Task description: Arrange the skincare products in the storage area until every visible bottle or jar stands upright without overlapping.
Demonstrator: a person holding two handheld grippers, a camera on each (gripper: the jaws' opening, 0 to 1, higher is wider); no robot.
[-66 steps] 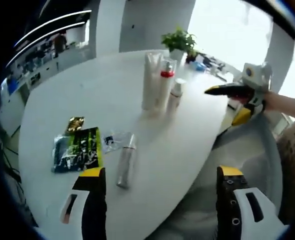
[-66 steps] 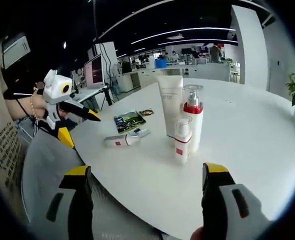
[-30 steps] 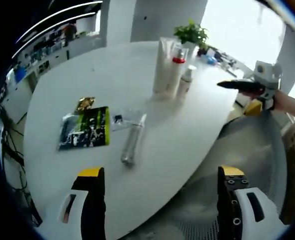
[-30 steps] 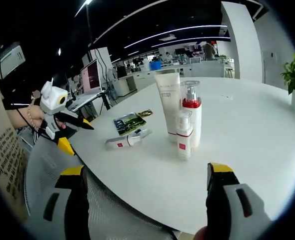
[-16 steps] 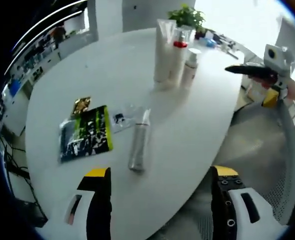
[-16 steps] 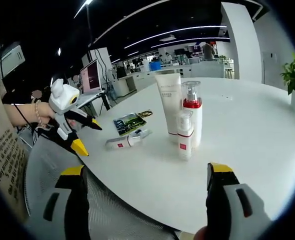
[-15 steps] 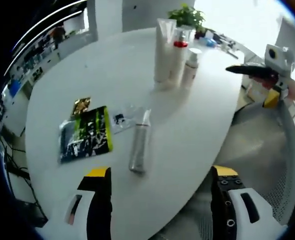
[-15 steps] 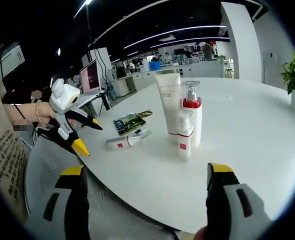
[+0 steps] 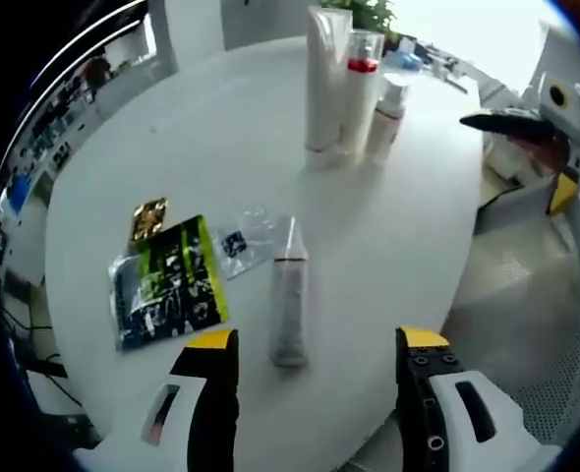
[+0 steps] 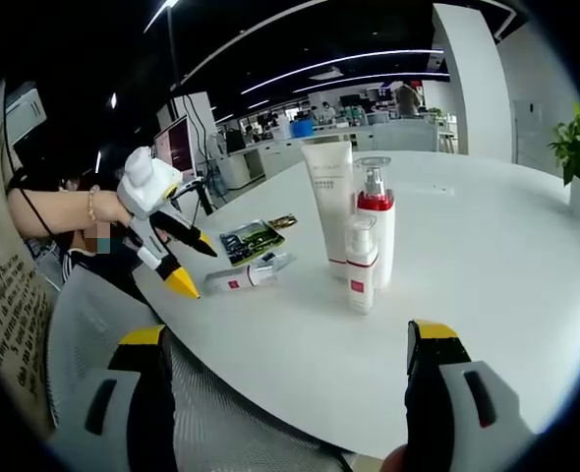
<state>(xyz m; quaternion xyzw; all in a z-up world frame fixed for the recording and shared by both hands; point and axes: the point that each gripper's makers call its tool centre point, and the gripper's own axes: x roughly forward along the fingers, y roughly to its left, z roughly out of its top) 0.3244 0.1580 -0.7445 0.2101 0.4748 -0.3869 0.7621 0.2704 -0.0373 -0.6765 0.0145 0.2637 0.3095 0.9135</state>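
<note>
Skincare products, standing group: a white tube point(image 9: 321, 84), a clear-capped pump bottle point(image 9: 359, 91) with a red collar, and a small white bottle point(image 9: 385, 118) stand upright close together at the far side of the tabletop point(image 9: 172, 128); in the right gripper view the same tube point(image 10: 329, 202), pump bottle point(image 10: 376, 231) and small bottle point(image 10: 361, 264) rise side by side, the small one in front.
Skincare product, lying: a slim silver bottle point(image 9: 289, 300) lies on its side on the tabletop, well apart from the standing group, just ahead of the left gripper; in the right gripper view it lies point(image 10: 243, 276) near the table edge, showing a red label.
Sachets: a green-and-black packet point(image 9: 167, 284) lies flat beside the lying bottle; a clear packet point(image 9: 241, 240) lies between the two; a small gold packet point(image 9: 149, 218) lies just beyond the green one.
Left gripper point(image 9: 315, 379): fingers set wide apart, holding nothing, hovering over the near edge of the tabletop with the lying bottle's base between them in the left gripper view; in the right gripper view it point(image 10: 190, 261) is held by a hand point(image 10: 108, 208), tips pointing down toward the lying bottle.
Right gripper point(image 10: 285, 364): fingers spread wide, empty, off the table edge and facing the standing group; seen from the left gripper view point(image 9: 521, 123) beside the table's far edge.
Plant: a potted green plant point(image 9: 374, 12) stands behind the standing group.
</note>
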